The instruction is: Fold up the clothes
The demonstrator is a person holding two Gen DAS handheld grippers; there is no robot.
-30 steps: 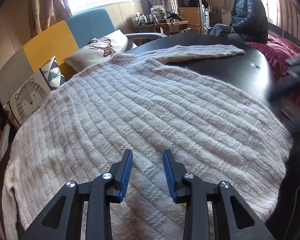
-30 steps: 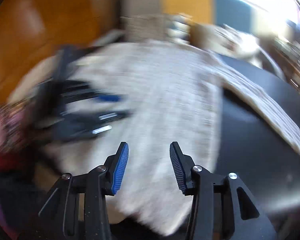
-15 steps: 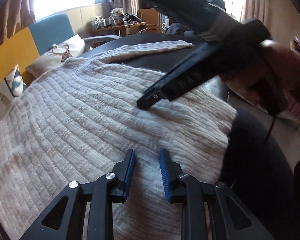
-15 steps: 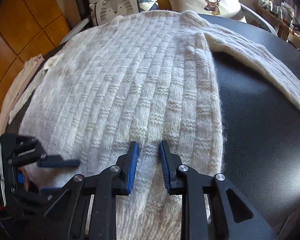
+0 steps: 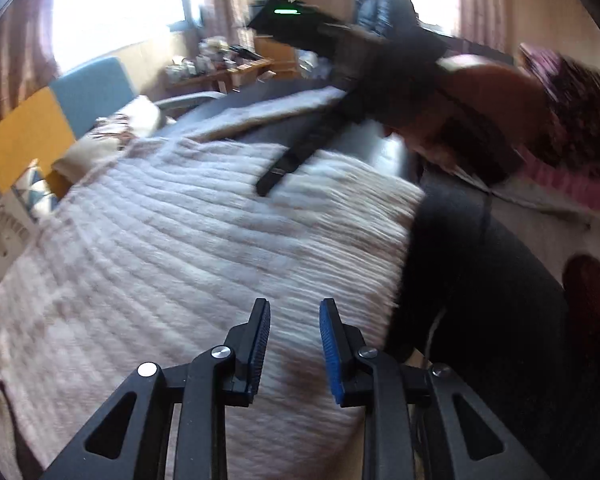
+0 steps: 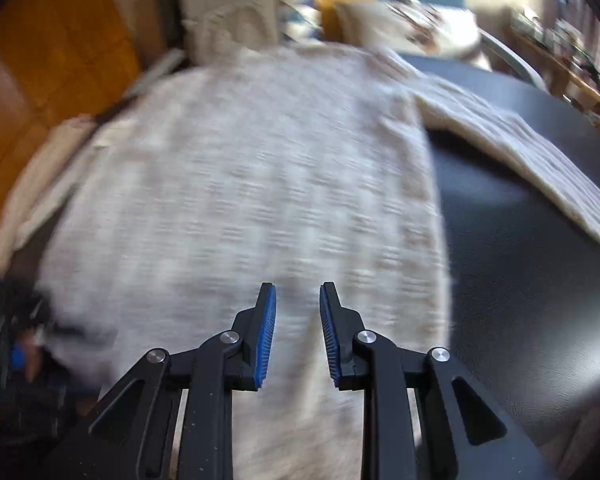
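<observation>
A cream cable-knit sweater (image 5: pixel 188 248) lies spread over a dark round table (image 5: pixel 480 280). One sleeve (image 6: pixel 520 160) stretches out to the right across the table. My left gripper (image 5: pixel 294 320) sits at the sweater's near hem, its blue pads closed on the knit that runs up between them. My right gripper (image 6: pixel 298 308) holds the hem further along in the same way, with fabric passing between its narrow jaws. In the left wrist view the right gripper's body (image 5: pixel 300 20) and a hand (image 5: pixel 488 96) reach in from the upper right.
A sofa with yellow and blue panels (image 5: pixel 60 108) and patterned pillows (image 6: pixel 240 24) stands behind the table. A person in a dark jacket (image 5: pixel 380 4) sits at the back near a cluttered wooden desk (image 5: pixel 220 72). Bare tabletop (image 6: pixel 520 280) shows right of the sweater.
Both grippers narrowed onto the sweater's hem. The left gripper moved right along the hem and rose slightly. The right gripper came in over the sweater and settled at its edge.
</observation>
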